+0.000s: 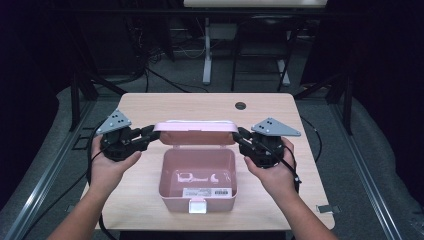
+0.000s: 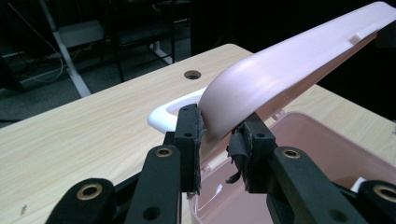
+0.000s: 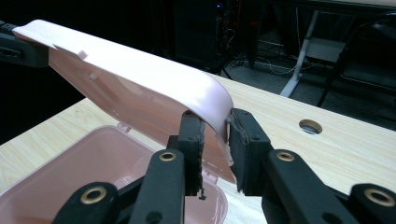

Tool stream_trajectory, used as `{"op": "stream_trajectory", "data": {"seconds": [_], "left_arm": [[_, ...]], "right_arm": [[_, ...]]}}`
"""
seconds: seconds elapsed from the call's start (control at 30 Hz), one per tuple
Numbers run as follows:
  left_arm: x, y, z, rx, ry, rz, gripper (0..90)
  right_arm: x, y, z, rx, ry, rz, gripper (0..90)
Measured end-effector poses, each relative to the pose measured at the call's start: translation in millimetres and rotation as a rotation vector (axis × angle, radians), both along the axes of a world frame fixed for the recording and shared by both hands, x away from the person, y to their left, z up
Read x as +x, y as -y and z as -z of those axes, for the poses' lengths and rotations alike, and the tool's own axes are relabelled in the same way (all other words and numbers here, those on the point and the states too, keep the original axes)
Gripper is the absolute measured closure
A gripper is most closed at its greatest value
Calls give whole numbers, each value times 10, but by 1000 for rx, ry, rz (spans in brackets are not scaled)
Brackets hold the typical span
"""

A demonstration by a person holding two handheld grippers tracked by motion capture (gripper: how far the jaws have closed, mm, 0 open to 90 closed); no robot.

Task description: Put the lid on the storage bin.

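Lid (image 1: 196, 127) pale pink, glossy, raised over its box (image 1: 197, 179); I see left gripper (image 1: 148, 135) and right gripper (image 1: 240, 136) each clamped on a lid end.

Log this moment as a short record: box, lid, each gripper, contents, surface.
box: pink plastic box, open, on table
lid: pink hinged lid, raised, held at both ends
left gripper: shut on the lid's left end
right gripper: shut on the lid's right end
contents: small white items, barcode label
surface: light wooden table
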State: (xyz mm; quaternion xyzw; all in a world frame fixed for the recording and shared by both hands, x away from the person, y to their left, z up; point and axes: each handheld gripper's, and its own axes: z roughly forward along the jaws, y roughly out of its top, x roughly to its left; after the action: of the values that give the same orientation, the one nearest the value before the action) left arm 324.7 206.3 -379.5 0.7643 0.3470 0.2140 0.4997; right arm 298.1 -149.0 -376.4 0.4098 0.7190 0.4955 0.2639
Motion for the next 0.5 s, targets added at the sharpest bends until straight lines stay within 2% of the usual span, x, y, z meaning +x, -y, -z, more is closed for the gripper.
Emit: {"op": "stream_trajectory", "data": {"seconds": [0.27,0.5], "left_arm": [[-21,12,9,18,19,-4,739],[-39,-2,34,4,20,5,736]], "right_arm": [[-68,26,41,13,-2,-16,747],[-106,37,54,16,3,-21,747]]}}
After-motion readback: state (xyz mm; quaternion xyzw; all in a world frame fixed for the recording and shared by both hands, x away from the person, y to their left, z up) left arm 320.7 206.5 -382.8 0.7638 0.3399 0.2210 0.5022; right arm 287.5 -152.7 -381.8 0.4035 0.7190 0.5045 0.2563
